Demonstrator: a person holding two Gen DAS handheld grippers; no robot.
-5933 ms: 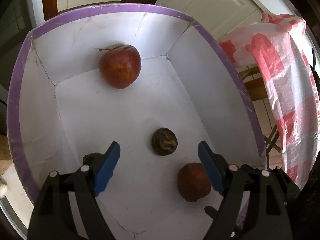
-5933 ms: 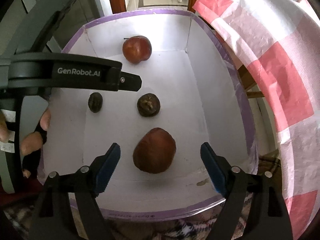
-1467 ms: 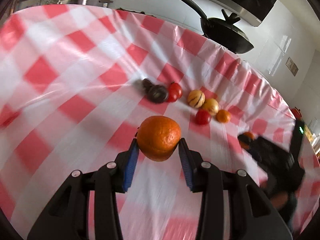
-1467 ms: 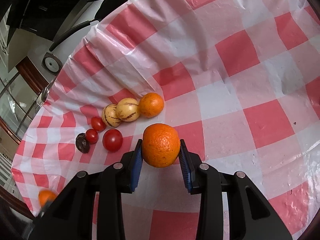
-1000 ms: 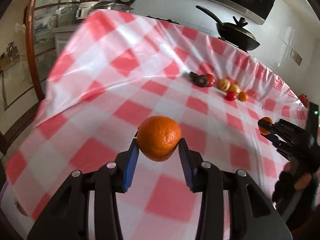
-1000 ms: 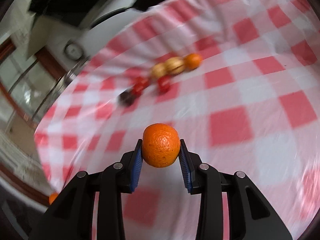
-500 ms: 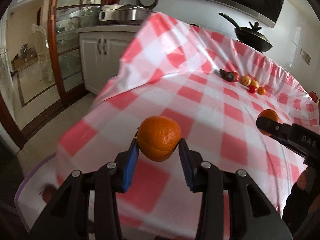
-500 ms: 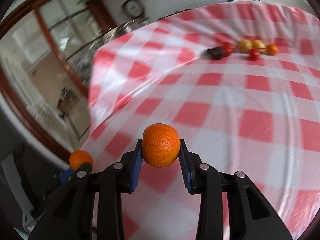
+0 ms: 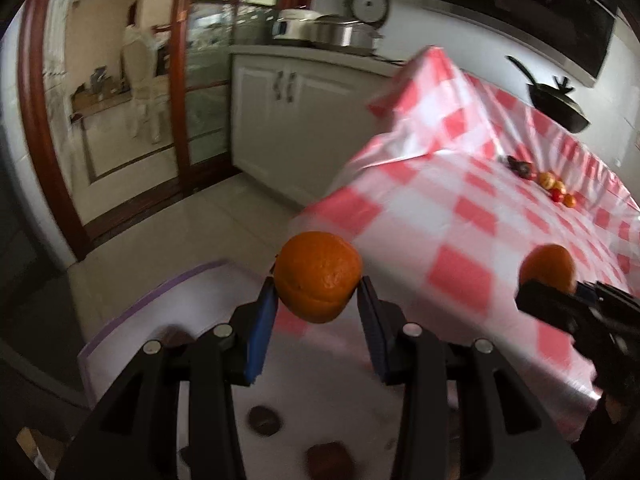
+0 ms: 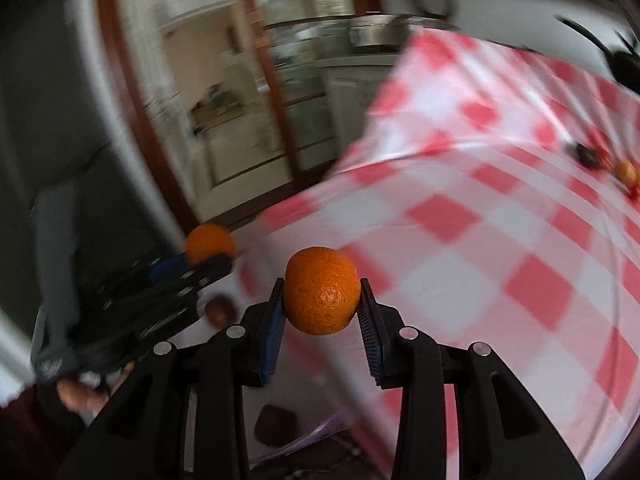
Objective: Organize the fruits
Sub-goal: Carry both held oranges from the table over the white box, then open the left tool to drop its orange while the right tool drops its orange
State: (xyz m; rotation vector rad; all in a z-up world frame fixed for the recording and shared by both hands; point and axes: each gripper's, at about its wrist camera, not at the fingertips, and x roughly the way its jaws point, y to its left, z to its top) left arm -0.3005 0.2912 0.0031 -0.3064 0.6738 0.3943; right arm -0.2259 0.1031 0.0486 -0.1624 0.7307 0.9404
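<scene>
An orange (image 9: 318, 298) is clamped in the left tool (image 9: 316, 316) and a second orange (image 10: 322, 290) in the right tool (image 10: 322, 314), both carried past the worktop (image 9: 460, 216) edge toward the purple-rimmed white box (image 9: 132, 316) below, where several dark fruits (image 9: 263, 420) already lie. A small cluster of fruit (image 9: 554, 188) is left far back on the checked cloth; white cabinets (image 9: 288, 120) and a tiled floor (image 9: 172, 232) are seen behind.

**Fruit count**

We counted two oranges, one (image 9: 318, 298) between the left claw's pads, the other (image 10: 322, 290) between the right claw's. Below the left claw lay two dark fruits (image 9: 263, 420). Far beyond it sat several small fruits (image 9: 554, 188), too blurred to count.
</scene>
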